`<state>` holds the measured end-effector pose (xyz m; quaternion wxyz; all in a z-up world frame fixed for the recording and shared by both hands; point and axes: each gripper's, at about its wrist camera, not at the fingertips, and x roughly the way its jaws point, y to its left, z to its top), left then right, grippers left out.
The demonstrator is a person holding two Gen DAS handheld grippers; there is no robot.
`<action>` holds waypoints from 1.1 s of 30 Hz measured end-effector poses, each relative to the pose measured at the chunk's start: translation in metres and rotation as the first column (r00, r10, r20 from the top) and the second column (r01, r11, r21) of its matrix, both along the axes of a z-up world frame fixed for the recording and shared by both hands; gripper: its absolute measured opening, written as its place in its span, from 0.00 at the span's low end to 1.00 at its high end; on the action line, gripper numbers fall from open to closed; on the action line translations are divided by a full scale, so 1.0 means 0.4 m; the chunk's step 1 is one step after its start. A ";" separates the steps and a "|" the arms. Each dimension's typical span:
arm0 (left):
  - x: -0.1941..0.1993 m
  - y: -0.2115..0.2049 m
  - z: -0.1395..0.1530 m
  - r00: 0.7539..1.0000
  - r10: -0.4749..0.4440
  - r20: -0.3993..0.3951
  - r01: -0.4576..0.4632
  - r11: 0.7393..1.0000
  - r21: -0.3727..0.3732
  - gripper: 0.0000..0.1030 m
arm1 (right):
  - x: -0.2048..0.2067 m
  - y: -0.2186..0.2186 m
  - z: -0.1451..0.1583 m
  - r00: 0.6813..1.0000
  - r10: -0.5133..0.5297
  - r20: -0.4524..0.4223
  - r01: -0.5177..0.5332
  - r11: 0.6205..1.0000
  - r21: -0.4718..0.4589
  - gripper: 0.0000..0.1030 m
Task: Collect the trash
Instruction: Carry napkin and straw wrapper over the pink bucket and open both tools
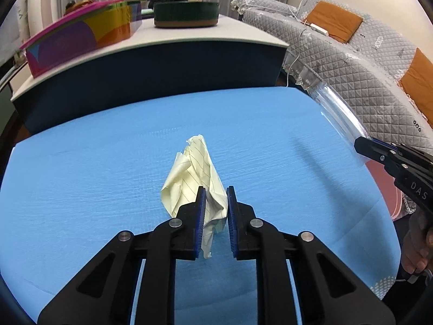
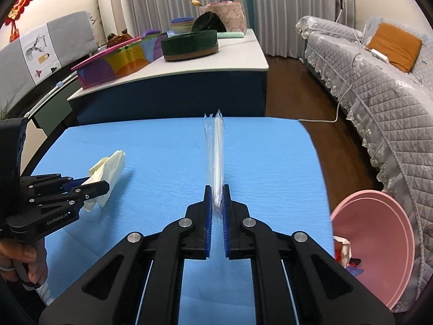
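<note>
A crumpled sheet of pale yellow lined paper [image 1: 193, 173] is held between the blue pads of my left gripper [image 1: 215, 193], above the blue table [image 1: 81, 184]. It also shows in the right wrist view [image 2: 108, 166] inside the left gripper [image 2: 98, 187]. My right gripper [image 2: 216, 191] is shut on a clear plastic straw wrapper [image 2: 215, 151] that sticks out forward. The wrapper [image 1: 335, 108] and the right gripper [image 1: 364, 143] show at the right of the left wrist view. A pink bin [image 2: 379, 243] holding some trash stands right of the table.
Behind the blue table [image 2: 270, 168] stands a white-topped table [image 2: 243, 54] with a colourful box [image 2: 116, 65] and a dark round tin [image 2: 189, 44]. A grey quilted sofa [image 2: 379, 86] with orange cushions runs along the right.
</note>
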<state>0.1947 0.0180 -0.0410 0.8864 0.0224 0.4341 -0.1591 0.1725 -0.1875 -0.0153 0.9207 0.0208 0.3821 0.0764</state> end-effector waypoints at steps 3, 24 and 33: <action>-0.020 0.001 0.021 1.000 0.001 0.019 -0.001 1.000 -0.006 0.15 | -0.024 -0.011 0.017 1.000 -0.010 0.012 0.010 1.000 0.004 0.07; -0.170 -0.116 0.090 0.989 0.001 0.145 0.018 0.991 -0.131 0.15 | -0.197 -0.146 0.086 0.992 -0.095 0.086 0.093 0.995 0.031 0.07; -0.187 -0.234 0.091 0.985 -0.073 0.159 0.094 0.988 -0.124 0.15 | -0.239 -0.276 0.093 0.977 -0.188 0.101 0.181 0.981 0.071 0.07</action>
